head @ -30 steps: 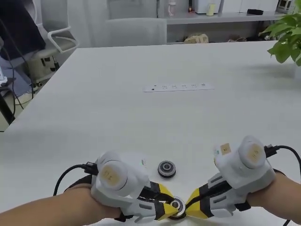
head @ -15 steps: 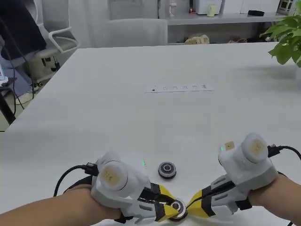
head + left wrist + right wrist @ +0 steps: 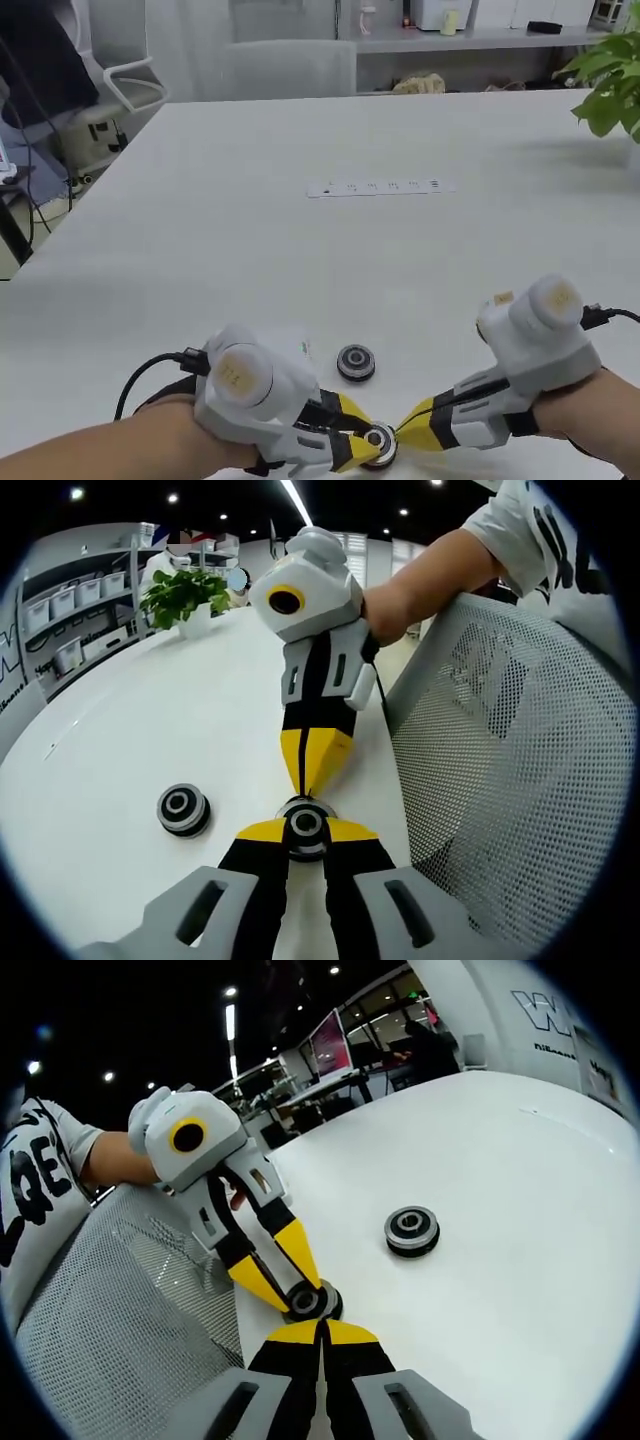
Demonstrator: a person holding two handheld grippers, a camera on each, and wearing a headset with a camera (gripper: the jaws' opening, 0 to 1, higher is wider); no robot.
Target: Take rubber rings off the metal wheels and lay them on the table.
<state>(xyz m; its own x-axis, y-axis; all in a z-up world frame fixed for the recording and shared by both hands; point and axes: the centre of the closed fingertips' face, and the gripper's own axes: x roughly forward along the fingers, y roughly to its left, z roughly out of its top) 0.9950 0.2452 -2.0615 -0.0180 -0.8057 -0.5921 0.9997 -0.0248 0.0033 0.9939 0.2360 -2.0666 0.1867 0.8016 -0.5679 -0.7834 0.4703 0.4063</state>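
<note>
A metal wheel [image 3: 378,438] with a dark rubber ring sits clamped between the jaws of my left gripper [image 3: 370,445] at the table's near edge. In the left gripper view the wheel [image 3: 305,822] lies between the yellow tips. My right gripper [image 3: 405,437] comes in from the right, its tips pinched together on the ring at the wheel's rim [image 3: 310,1301]. Its closed jaws [image 3: 322,1326] meet just below that wheel. A second wheel [image 3: 355,361] with its black ring lies flat on the table a little farther out.
A white power strip [image 3: 380,187] lies mid-table. A potted plant [image 3: 605,85] stands at the far right corner. A mesh chair back [image 3: 500,740] is close behind the grippers at the near edge. An office chair [image 3: 130,80] stands far left.
My right gripper's body has swung out to the right and lower while its tips stay at the wheel. The left gripper and both wheels have held still.
</note>
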